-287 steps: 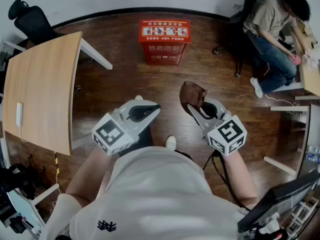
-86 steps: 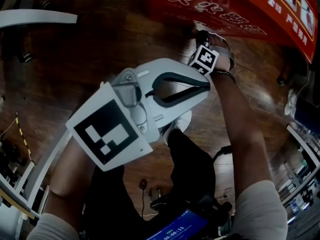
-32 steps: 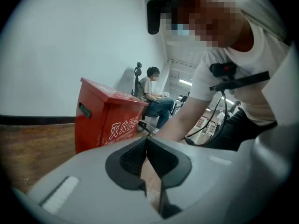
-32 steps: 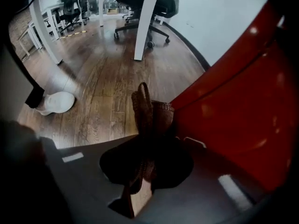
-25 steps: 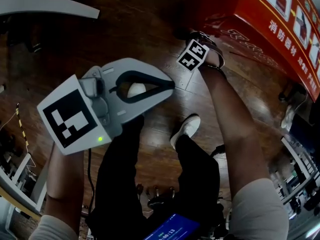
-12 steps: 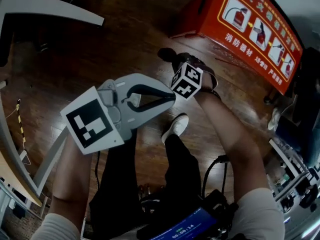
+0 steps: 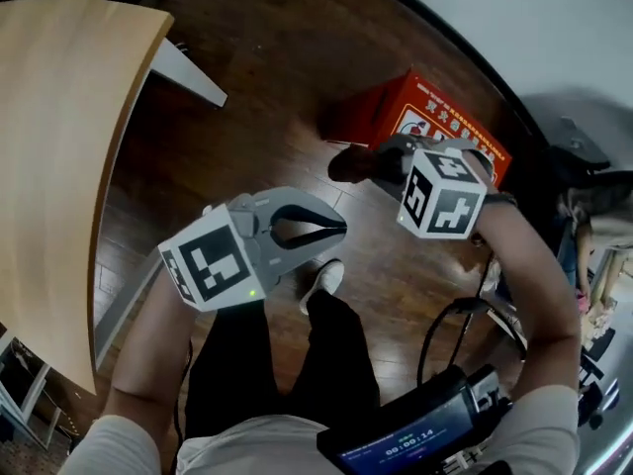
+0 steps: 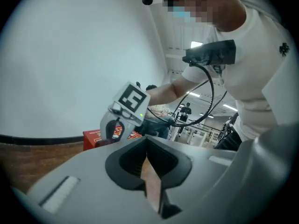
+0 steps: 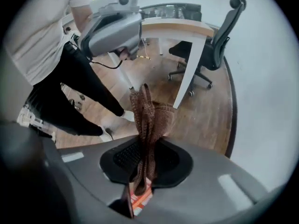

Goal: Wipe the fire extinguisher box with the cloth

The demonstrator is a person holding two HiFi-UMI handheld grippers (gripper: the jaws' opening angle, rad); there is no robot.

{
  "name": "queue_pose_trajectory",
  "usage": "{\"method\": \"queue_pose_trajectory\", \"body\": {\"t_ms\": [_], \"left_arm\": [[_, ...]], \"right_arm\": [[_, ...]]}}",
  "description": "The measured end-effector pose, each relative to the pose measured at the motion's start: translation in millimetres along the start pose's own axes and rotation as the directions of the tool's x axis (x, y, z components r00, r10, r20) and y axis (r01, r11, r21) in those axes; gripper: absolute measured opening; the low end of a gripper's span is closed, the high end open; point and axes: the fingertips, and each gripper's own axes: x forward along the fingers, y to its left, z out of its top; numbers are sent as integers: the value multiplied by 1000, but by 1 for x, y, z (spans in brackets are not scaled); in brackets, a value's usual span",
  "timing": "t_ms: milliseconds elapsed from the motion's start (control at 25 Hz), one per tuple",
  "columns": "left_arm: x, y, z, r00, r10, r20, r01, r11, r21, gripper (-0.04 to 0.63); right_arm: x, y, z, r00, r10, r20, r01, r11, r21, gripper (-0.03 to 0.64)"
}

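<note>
Far left of the head view is a light wooden desk (image 7: 59, 166) on white legs, standing on a dark wood floor (image 7: 257, 97). Next over, the left gripper (image 7: 336, 230) hangs above the person's legs. Its jaws are pressed together with nothing between them, and the left gripper view (image 8: 147, 146) shows the same, just a thin sliver of floor showing where they meet. A white shoe (image 7: 321, 283) sits on the floor right below its tips.

Moving right, the brown cloth (image 7: 348, 163) hangs in a bunch from the right gripper (image 7: 381, 161). In the right gripper view (image 9: 145, 148) the jaws are clamped on the cloth (image 9: 147, 120), which stands up past them in folds.

The red fire extinguisher box (image 7: 435, 122) sits on the floor close to the white wall (image 7: 514, 28), up and right of centre. The cloth is just beside the box's near-left corner, and honestly I can't tell if it's touching. From the left gripper view the box (image 8: 93, 139) sits low against the wall, right behind the right gripper (image 8: 110, 132).

The right gripper view also catches the desk (image 9: 187, 29), a black office chair (image 9: 219, 31) by the wall, and the left gripper (image 9: 112, 29) up top. Bottom right of the head view, a small screen (image 7: 415, 443) glows blue.
</note>
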Motion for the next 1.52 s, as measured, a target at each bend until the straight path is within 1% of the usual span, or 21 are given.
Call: {"method": "queue_pose_trajectory", "body": {"t_ms": [80,200,280,400,520,640,720,800,920,1040,1160,1240,1320,1400,1520], "left_arm": [[-5,11,13,1000,-4,7,4,1000,5,0],[-9,17,19,1000,-9,-1,9,1000,23,0],[-7,17,18,1000,-17,-10,18,999,41,0],[3,22,18,999,-33,-30,34,998,46,0],[9,35,23,999,-23,-24,24,999,23,0],[16,51,29,1000,3,-4,-3,1000,-8,0],[26,62,29,1000,22,6,-22,999,-35,0],[35,74,28,999,46,14,-45,997,-59,0],[38,90,22,996,88,23,-85,992,-91,0],[37,103,13,992,125,13,-123,986,-110,0],[36,108,5,988,154,13,-151,978,-143,0],[37,112,-1,984,174,30,-167,973,-158,0],[36,116,-7,981,191,44,-181,969,-170,0],[35,121,-13,978,200,54,-188,966,-177,0],[36,129,-22,975,211,62,-198,965,-174,0]], "right_arm": [[-28,-32,0,999,21,-41,-24,997,-74,58],[-46,-55,15,994,79,-69,-91,977,-193,58],[-44,-58,20,985,136,-103,-159,948,-275,58],[-29,-66,12,953,252,-166,-295,895,-335,58],[-15,-82,-3,912,331,-243,-400,848,-348,57],[4,-92,-15,871,369,-324,-477,791,-383,55],[22,-94,-26,842,383,-380,-527,737,-423,55],[40,-90,-37,799,406,-443,-590,673,-447,55],[64,-83,-43,732,448,-513,-675,578,-459,55],[82,-86,-51,676,448,-586,-731,508,-456,55],[98,-86,-62,626,443,-641,-774,451,-444,55],[111,-88,-70,601,441,-667,-794,429,-431,55],[128,-94,-77,589,433,-682,-801,421,-425,55],[149,-100,-83,584,432,-688,-805,422,-418,55],[178,-112,-97,572,426,-701,-808,439,-393,55]]}}
